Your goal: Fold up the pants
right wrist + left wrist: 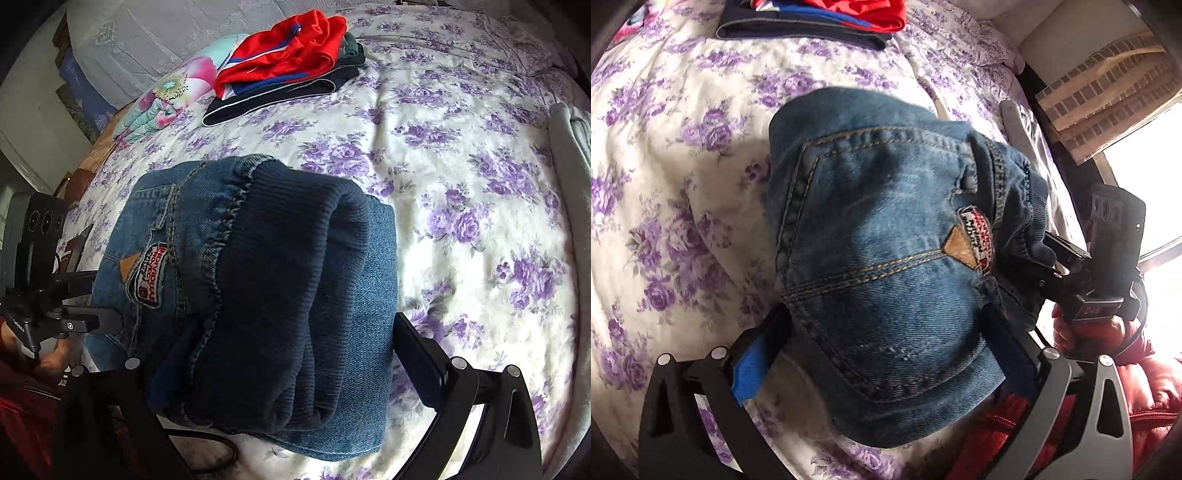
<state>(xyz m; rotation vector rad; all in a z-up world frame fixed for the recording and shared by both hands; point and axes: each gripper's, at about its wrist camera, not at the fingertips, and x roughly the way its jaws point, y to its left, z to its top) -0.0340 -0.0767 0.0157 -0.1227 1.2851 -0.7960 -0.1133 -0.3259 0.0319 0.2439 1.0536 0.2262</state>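
Observation:
Blue jeans (871,236) folded into a thick bundle hang just above the floral bedspread (665,155), back pocket and logo patch facing up. My left gripper (882,332) clamps the bundle's near end, one blue-taped finger (753,365) on each side. In the right wrist view the jeans (258,288) show their dark ribbed waistband, and my right gripper (266,343) holds that end between its fingers. Each gripper also shows in the other's view: the right gripper (1067,266) at the waistband, the left gripper (107,317) by the patch.
A pile of folded clothes, red on navy (284,66), lies at the far side of the bed, beside a flowered pillow (166,96). A grey garment (569,140) lies along the right edge. A person's red puffer sleeve (1137,387) is close behind the grippers.

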